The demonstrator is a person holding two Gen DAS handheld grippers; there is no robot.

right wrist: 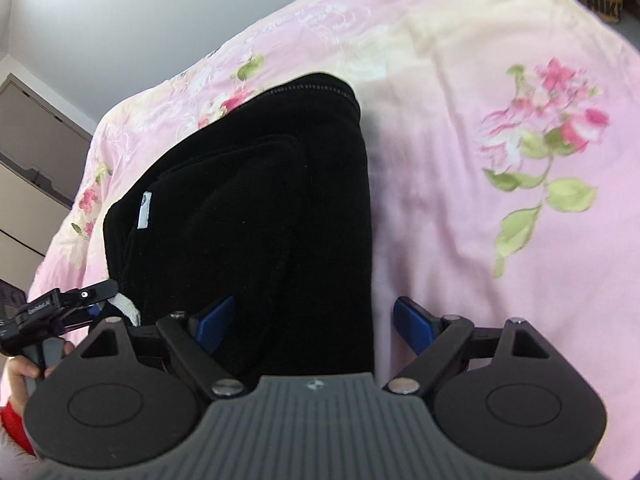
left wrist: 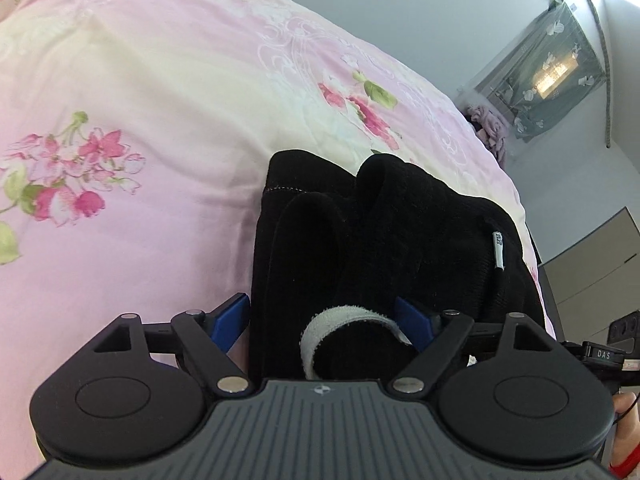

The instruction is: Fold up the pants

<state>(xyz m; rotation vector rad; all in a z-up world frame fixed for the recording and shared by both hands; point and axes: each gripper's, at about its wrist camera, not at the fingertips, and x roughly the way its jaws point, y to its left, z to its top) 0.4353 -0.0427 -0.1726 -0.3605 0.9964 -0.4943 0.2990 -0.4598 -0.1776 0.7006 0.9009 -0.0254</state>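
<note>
Black pants (left wrist: 360,248) lie in a folded bundle on the flowered bedspread (left wrist: 120,80), long axis running toward twelve o'clock from both my tools. My left gripper (left wrist: 322,318) stands wide open, the near end and its white band (left wrist: 340,328) between the blue pads, which I judge not to be pressing. My right gripper (right wrist: 314,324) is open too, straddling the bundle's right edge. I judge both equally near.

Pants (left wrist: 360,240): black matt fleecy cloth. Bedsheet (left wrist: 140,220): smooth pink floral cotton-like cloth.
</note>
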